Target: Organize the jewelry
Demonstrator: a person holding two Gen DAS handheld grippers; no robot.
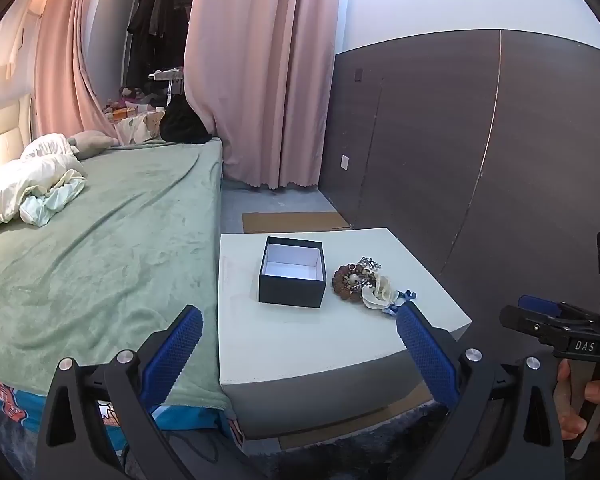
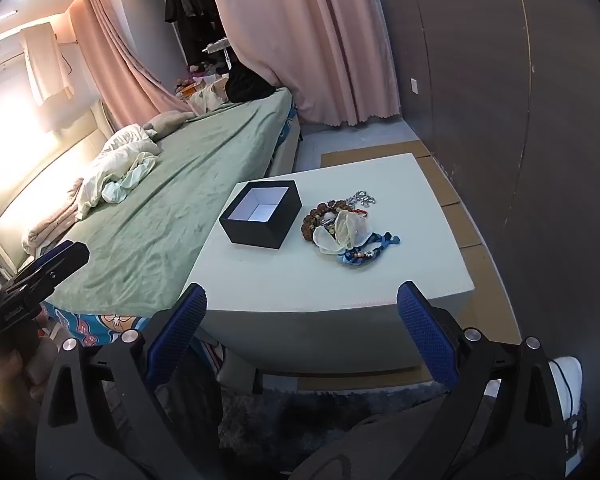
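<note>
A black open box (image 1: pixel 292 272) with a white inside stands on a small white table (image 1: pixel 300 344); it also shows in the right wrist view (image 2: pixel 260 214). Right of it lies a pile of jewelry (image 1: pixel 364 282): brown bead bracelets, a silver chain, a cream fabric flower and a blue cord piece; the pile also shows in the right wrist view (image 2: pixel 344 226). My left gripper (image 1: pixel 300 340) is open and empty, in front of the table's near edge. My right gripper (image 2: pixel 300 320) is open and empty, also short of the table; it also shows in the left wrist view (image 1: pixel 540 312).
A bed with a green blanket (image 1: pixel 100 248) lies against the table's left side, with crumpled bedding (image 1: pixel 32 188) on it. A dark wood wall (image 1: pixel 480 160) stands to the right. Pink curtains (image 1: pixel 260 80) hang behind. Cardboard sheets (image 2: pixel 448 184) lie on the floor around the table.
</note>
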